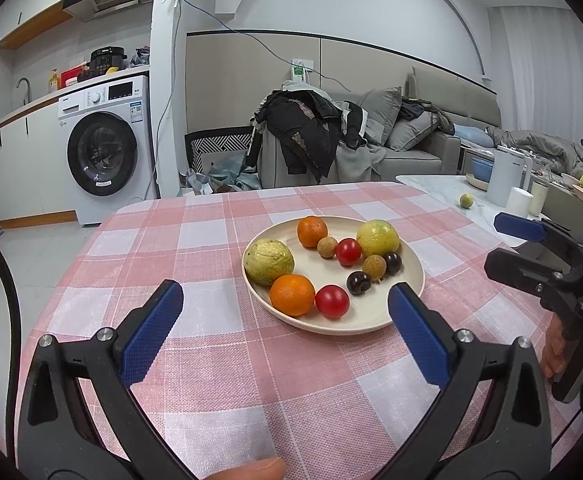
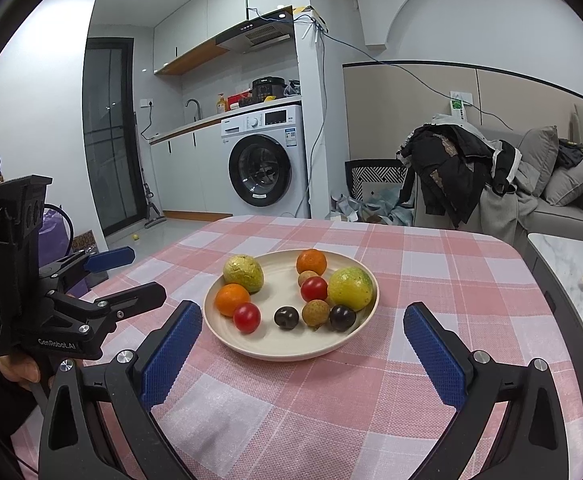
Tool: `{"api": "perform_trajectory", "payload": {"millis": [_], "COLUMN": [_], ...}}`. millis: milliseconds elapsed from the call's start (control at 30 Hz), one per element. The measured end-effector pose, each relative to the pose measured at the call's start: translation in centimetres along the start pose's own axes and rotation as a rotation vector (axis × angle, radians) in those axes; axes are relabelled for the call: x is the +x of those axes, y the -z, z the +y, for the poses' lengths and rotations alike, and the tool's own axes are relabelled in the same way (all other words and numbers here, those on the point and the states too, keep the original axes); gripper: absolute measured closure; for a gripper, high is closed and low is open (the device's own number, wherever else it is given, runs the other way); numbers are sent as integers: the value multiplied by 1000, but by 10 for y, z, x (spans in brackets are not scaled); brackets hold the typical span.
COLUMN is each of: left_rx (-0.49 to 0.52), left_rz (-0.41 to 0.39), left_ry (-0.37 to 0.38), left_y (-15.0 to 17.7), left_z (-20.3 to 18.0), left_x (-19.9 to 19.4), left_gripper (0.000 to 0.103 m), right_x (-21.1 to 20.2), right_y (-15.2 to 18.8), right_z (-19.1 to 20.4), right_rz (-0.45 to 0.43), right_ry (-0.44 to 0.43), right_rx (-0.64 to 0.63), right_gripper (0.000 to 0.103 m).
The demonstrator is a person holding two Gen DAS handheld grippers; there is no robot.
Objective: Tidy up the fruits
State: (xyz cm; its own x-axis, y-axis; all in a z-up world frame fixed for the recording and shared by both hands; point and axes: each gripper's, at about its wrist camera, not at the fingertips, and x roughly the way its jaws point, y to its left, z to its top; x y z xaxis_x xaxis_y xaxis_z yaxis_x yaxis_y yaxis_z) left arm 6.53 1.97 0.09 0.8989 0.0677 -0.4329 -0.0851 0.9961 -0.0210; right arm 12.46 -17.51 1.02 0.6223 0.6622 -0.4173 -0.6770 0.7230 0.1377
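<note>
1. All ten fruits are seen on the plate, which sits mid-surface on a pink checked cloth: two guavas, two oranges, two tomatoes, two longans and two dark plums.
2. Left tool is held wide open just short of the plate's near rim, nothing gripped. Right tool is likewise spread open in front of the plate, empty.
3. Whether the sort is finished or pending can't be settled: every fruit is already on the plate, yet the kinds are mixed rather than grouped.
4. What could go wrong: the small round ones are packed touching (a longan against a plum, a tomato against an orange), so a neighbour could easily be knocked and sent rolling off the shallow rim.
5. Tomatoes and plums look soft; too hard a squeeze could probably split them.
6. The cloth could be snagged by a low finger and the plate dragged with it.
7. Both tools are aimed at the same plate, so a clash is possible.
</note>
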Motion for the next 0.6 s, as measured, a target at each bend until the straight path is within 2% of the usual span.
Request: {"api": "perform_trajectory", "payload": {"millis": [600], "left_rx": [-2], "left_rz": [1], "left_ry": [-2], "left_y": [0], "left_z": [1], "left_x": [0], "left_gripper": [1], "right_x": [-1], "right_y": [0], "right_z": [0], "right_rz": [1], "right_ry": [-1], "right_rx": [-1], "right_gripper": [0]}}
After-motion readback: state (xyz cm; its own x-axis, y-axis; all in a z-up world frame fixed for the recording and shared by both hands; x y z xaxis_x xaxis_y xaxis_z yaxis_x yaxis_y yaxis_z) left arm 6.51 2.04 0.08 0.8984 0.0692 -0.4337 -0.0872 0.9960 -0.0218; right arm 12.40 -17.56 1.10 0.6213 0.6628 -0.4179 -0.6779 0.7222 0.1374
